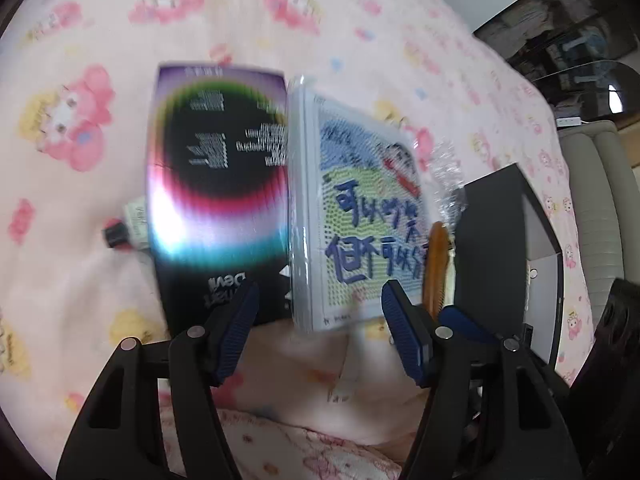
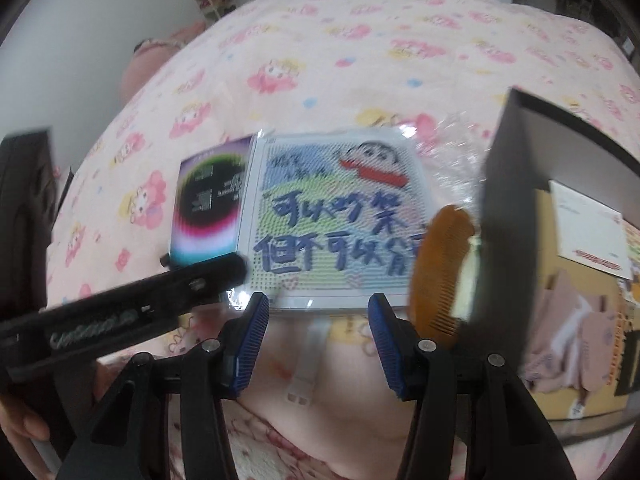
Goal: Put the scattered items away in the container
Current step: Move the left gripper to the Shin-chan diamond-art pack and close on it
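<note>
Several items lie on a pink cartoon-print bedspread (image 1: 80, 280). A dark box with a rainbow ring (image 1: 218, 196) sits left of a plastic-wrapped bead picture (image 1: 364, 216) with a cartoon boy and blue writing. A brown comb (image 1: 438, 268) lies at the picture's right edge, against a dark grey container (image 1: 496, 240). A small tube with a black cap (image 1: 124, 228) pokes out from under the rainbow box. My left gripper (image 1: 320, 332) hangs open over the near edges of box and picture. My right gripper (image 2: 318, 340) is open just before the bead picture (image 2: 332, 220), comb (image 2: 440, 268) to its right.
The container's grey wall (image 2: 508, 220) rises at the right, with a white card (image 2: 588, 232) and pinkish cloth beyond it. A clear plastic strip (image 2: 308, 356) lies between the right fingers. The left tool's black frame (image 2: 140, 304) crosses the lower left, held by a hand (image 2: 20, 420).
</note>
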A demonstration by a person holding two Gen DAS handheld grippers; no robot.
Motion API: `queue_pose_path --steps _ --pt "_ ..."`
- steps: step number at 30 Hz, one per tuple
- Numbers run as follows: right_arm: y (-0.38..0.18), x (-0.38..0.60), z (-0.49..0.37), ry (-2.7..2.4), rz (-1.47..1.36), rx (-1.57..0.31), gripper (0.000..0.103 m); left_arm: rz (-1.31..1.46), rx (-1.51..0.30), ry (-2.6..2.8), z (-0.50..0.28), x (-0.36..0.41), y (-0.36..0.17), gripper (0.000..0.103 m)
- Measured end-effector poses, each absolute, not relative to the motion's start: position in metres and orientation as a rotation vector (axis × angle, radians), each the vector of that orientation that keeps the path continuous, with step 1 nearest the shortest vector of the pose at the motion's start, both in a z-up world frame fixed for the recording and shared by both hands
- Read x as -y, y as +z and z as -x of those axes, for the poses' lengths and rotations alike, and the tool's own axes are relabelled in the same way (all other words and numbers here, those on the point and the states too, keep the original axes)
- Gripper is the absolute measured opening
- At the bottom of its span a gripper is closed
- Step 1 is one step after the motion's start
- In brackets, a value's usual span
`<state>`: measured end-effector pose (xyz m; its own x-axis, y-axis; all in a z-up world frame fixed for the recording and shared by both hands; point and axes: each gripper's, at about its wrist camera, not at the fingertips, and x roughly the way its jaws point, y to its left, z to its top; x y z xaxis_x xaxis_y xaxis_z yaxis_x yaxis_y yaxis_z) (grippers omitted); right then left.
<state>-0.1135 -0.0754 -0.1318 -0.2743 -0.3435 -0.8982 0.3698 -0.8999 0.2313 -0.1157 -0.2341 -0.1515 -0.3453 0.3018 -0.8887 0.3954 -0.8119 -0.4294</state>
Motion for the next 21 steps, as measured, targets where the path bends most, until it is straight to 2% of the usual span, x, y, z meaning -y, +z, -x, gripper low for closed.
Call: queue_pose_path --steps 4,6,7,8,12,15,17,21 --pt "-0.151 0.083 0.124 -2.182 -1.601 -0.048 0.049 -1.792 -0.935 -2.357 0.134 0.232 -0.161 0.065" --pt "-0.157 0.079 0.127 -2.183 -1.625 -0.033 0.049 -1.806 -0.930 -2.373 0.143 0.228 -0.165 0.060" --pt "-0.159 0.077 0.128 -2.182 -1.633 -0.024 0.049 -1.815 -0.915 -2.359 0.146 0.226 -0.168 0.052" --pt "-0.160 0.076 0.129 -2.180 -1.639 -0.017 0.049 -1.806 -0.856 -2.338 0.147 0.225 -0.170 0.025" --pt "-0.159 0.073 0.124 -2.162 -1.631 -0.010 0.049 -1.756 -0.897 -2.357 0.140 0.230 -0.164 0.017" --pt "-0.154 0.071 0.120 -2.163 -1.614 -0.009 0.049 -1.722 -0.975 -2.386 0.127 0.235 -0.155 0.015" --pt "-0.151 0.069 0.119 -2.168 -1.608 0.004 0.049 -1.682 -0.968 -2.417 0.116 0.240 -0.143 0.000" --pt "-0.140 0.066 0.113 -2.171 -1.571 0.029 0.049 -1.574 -0.970 -2.460 0.084 0.267 -0.118 0.000"
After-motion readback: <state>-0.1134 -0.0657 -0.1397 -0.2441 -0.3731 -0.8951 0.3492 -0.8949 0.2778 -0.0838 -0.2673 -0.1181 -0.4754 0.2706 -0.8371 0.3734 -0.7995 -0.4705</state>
